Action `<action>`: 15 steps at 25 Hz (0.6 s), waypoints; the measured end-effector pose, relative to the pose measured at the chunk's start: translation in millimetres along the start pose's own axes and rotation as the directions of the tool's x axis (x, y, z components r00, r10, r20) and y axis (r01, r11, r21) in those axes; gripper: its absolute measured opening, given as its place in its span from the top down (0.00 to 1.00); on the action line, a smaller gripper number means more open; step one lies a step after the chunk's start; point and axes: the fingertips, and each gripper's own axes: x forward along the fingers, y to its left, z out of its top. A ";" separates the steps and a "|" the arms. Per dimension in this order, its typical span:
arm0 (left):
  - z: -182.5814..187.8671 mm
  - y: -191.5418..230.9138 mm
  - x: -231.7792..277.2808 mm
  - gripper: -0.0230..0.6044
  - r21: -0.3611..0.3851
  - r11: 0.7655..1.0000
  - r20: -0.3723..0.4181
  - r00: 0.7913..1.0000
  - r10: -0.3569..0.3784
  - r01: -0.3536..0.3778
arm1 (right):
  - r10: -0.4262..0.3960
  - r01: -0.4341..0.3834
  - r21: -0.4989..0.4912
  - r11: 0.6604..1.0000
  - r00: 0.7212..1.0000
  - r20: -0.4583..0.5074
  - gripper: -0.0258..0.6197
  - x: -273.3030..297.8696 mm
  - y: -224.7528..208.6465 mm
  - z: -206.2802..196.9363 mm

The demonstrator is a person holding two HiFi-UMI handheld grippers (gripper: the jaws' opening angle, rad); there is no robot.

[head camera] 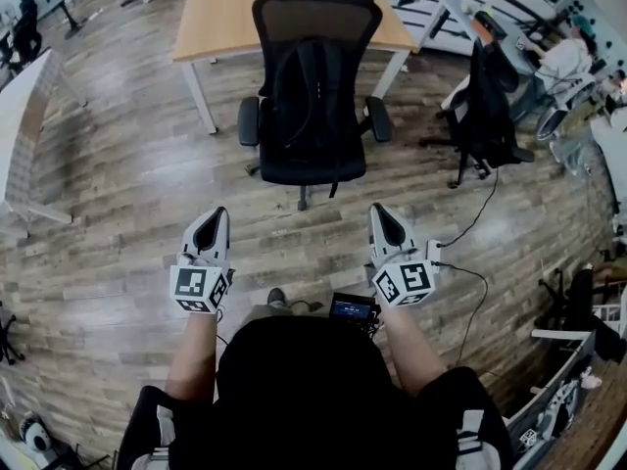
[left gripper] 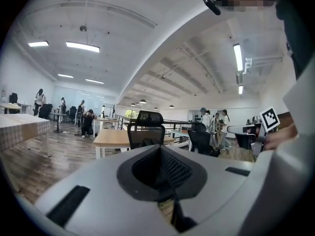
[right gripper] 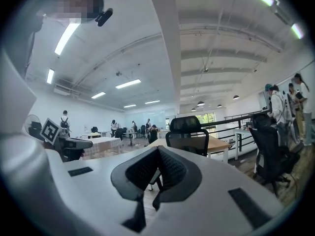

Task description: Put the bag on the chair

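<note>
Left gripper [head camera: 221, 211] and right gripper [head camera: 375, 208] hover near the chair [head camera: 304, 171], fingers pressed together, empty. Bag [head camera: 306, 101] sits on the chair against its backrest; bench [head camera: 225, 18] behind the chair.

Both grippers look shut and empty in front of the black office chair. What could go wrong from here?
1. A dark strapped shape, apparently the bag, leans upright on the chair; it could slump off the seat.
2. A nudge from the shut left gripper or right gripper might roll the chair away.
3. A cable trails over the floor near the person's right side: a trip or snag hazard.
</note>
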 end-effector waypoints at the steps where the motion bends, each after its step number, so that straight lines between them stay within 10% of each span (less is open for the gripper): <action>1: 0.2 -6.7 -1.7 0.96 0.003 1.000 -0.003 1.000 -0.006 0.006 | 0.016 -0.016 0.003 1.000 1.000 0.012 0.94 -4.4 0.6 4.8; 15: -1.7 -130.1 0.8 0.96 0.017 0.999 -0.005 0.999 -0.050 0.050 | 0.018 -0.017 -0.020 1.000 0.999 0.041 0.94 -108.1 -60.3 -1.6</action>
